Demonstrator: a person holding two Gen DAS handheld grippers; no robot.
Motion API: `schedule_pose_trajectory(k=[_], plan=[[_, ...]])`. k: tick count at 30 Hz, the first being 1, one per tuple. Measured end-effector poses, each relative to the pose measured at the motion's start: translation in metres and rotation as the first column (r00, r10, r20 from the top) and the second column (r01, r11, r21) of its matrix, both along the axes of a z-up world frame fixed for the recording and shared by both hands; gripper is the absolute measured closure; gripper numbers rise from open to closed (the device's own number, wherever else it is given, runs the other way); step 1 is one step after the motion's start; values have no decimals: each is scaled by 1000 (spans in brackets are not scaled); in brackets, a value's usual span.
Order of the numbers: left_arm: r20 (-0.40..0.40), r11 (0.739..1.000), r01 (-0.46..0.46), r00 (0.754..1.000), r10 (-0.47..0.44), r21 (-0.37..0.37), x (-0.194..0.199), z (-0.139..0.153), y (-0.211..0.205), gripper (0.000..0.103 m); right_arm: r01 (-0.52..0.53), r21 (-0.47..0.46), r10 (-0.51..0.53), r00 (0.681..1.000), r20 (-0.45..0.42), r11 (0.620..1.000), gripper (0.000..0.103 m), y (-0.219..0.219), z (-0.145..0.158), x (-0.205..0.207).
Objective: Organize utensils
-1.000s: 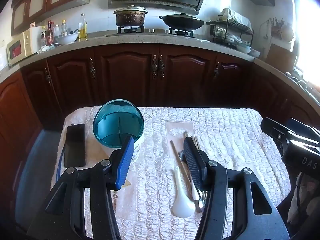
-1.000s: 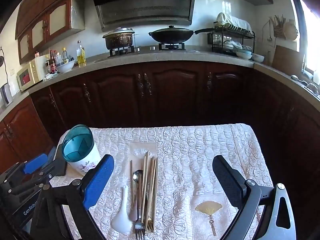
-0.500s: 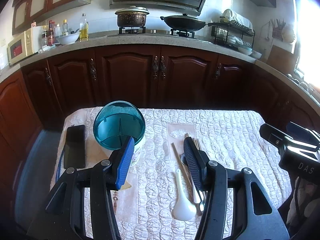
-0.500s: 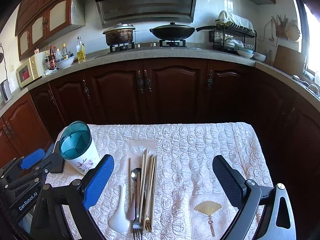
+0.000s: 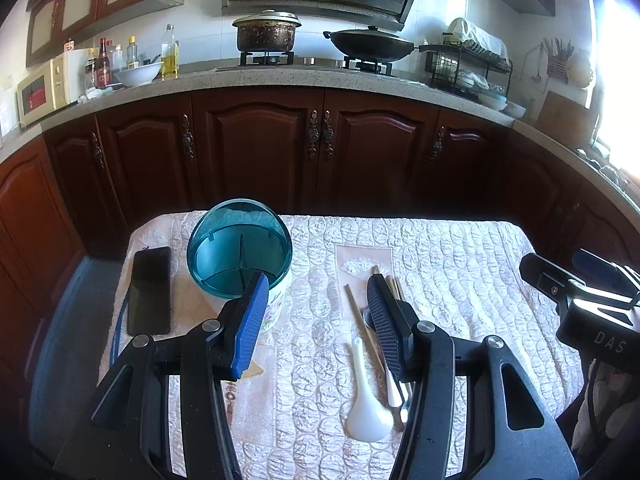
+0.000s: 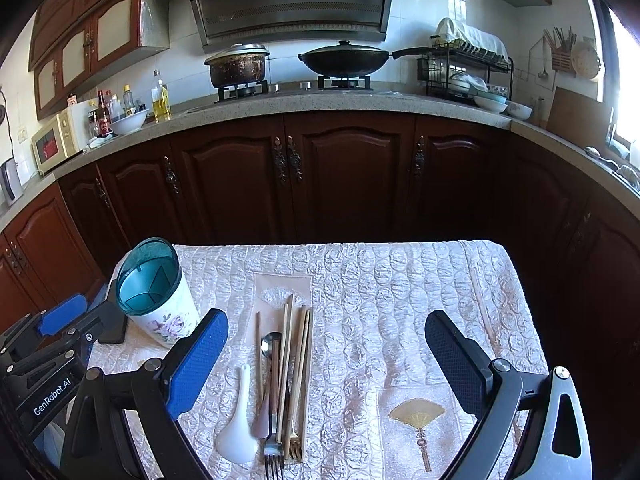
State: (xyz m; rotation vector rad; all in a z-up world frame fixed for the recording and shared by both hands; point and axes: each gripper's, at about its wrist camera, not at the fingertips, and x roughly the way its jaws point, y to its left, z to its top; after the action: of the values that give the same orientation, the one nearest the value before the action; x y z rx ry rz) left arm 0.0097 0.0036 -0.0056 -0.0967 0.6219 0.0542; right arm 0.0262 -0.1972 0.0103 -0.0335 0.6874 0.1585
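1. On the quilted cloth (image 6: 400, 280) covering the worktop, a cluster of utensils lies in a lengthwise row near the middle: a white ceramic spoon (image 6: 236, 428), a metal spoon (image 6: 269, 364), a fork (image 6: 274, 458) and several wooden chopsticks (image 6: 298, 364).
2. The white ceramic spoon sits at the left edge of the cluster, bowl toward the camera; the metal spoon lies just beside it, and the chopsticks run alongside on the right, some touching one another.
3. A utensil holder (image 6: 160, 300) with a teal divided insert and a floral white body stands upright at the left of the cloth, apart from the cluster. Its compartments look empty.
4. A dark phone (image 5: 149, 290) lies flat just left of the holder.
5. The left gripper (image 5: 316, 312) hovers low over the cloth with its jaws open and nothing between them; the blue pad sits in front of the holder's base, the dark pad over the chopsticks.
6. The right gripper (image 6: 326, 360) hangs above the near part of the cloth, jaws spread wide and holding nothing, with the cluster lying between the two fingers in its view.
7. A gold fan motif (image 6: 418, 412) is stitched into the cloth at the near right.
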Motion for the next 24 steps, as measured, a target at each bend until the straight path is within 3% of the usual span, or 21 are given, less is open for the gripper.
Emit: schedule_pose_trajectory(k=[9,24], plan=[[10,999,-5,1000,5,37,-2,1,-1,52,-3,-14,3,1000,1,1000,5,1,-3,-1],[-22,1000,-1,1000,1,-9,1,-1,0,52,-9,-22,9,1000,3,1000,5,3,-6,-2]])
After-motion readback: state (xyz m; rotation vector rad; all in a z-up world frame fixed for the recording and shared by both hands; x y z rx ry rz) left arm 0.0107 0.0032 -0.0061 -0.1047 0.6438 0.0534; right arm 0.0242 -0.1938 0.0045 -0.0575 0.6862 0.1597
